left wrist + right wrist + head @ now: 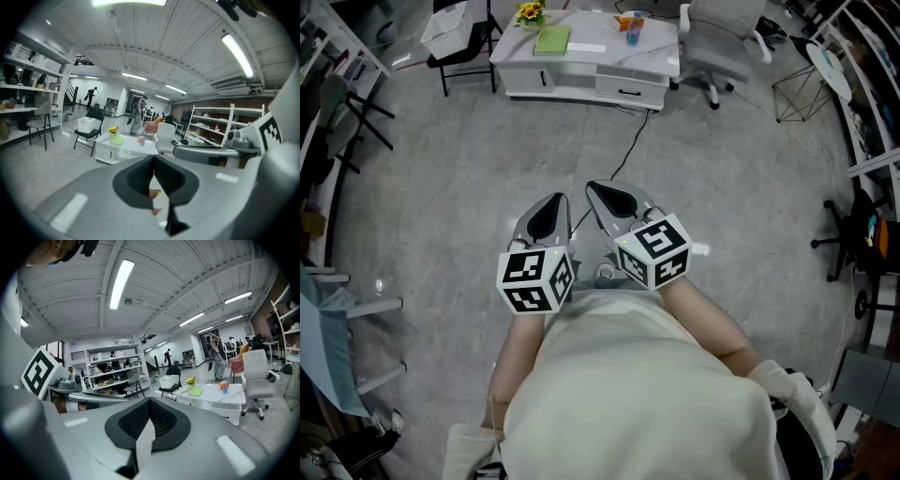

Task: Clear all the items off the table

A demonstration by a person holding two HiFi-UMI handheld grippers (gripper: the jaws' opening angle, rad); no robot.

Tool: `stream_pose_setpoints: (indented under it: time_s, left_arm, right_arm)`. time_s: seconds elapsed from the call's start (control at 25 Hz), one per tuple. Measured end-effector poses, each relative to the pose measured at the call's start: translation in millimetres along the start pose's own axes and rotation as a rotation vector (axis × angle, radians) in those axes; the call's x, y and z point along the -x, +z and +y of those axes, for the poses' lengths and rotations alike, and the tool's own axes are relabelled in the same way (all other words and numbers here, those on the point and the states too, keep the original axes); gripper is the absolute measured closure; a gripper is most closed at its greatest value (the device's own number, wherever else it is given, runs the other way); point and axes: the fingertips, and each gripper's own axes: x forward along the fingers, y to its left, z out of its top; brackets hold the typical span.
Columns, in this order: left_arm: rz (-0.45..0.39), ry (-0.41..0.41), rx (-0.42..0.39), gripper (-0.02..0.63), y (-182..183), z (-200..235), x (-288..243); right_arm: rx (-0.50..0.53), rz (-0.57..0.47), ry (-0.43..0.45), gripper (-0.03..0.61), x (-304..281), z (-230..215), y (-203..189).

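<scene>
Cup (pixel 634 35), book (pixel 552 39), flowers (pixel 530 12) on far desk (pixel 656 52). My left tongs (pixel 554 202) and right tongs (pixel 596 191) clenched empty, side by side, tipped slightly down.

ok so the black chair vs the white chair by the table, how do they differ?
The black folding chair has thin straight legs; the white office chair sits on a wheeled star base. The black folding chair carries a white bin on its seat; the white office chair's seat looks bare. Both stand on the floor, one at each end of the low white table.
</scene>
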Motion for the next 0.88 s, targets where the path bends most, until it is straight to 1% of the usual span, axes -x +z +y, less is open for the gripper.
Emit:
stream_pose_setpoints:
  time_s: [0.2,0.44,0.56,0.68,0.76,0.88]
  left_arm:
    - [0.001,-0.007,-0.007,0.604,0,0,10]
    - [0.004,-0.007,-0.023,0.604,-3,-4,11]
    - [0.000,-0.010,-0.035,0.604,-4,-10,10]
    - [-0.008,-0.034,-0.024,0.604,-2,-17,5]
    - [-0.011,-0.050,-0.007,0.604,0,-20,1]
    - [-0.007,-0.040,-0.008,0.604,-1,-24,-4]
  right_arm:
    - [0.000,-0.005,0.004,0.581,5,12,-3]
    - [-0.003,-0.019,-0.004,0.581,11,13,-3]
    - [-0.027,-0.037,-0.004,0.581,16,10,-3]
    - [-0.052,-0.062,0.018,0.580,21,6,3]
    - [-0.042,-0.058,0.027,0.580,22,3,4]
    - [-0.040,-0.029,0.020,0.580,23,-5,0]
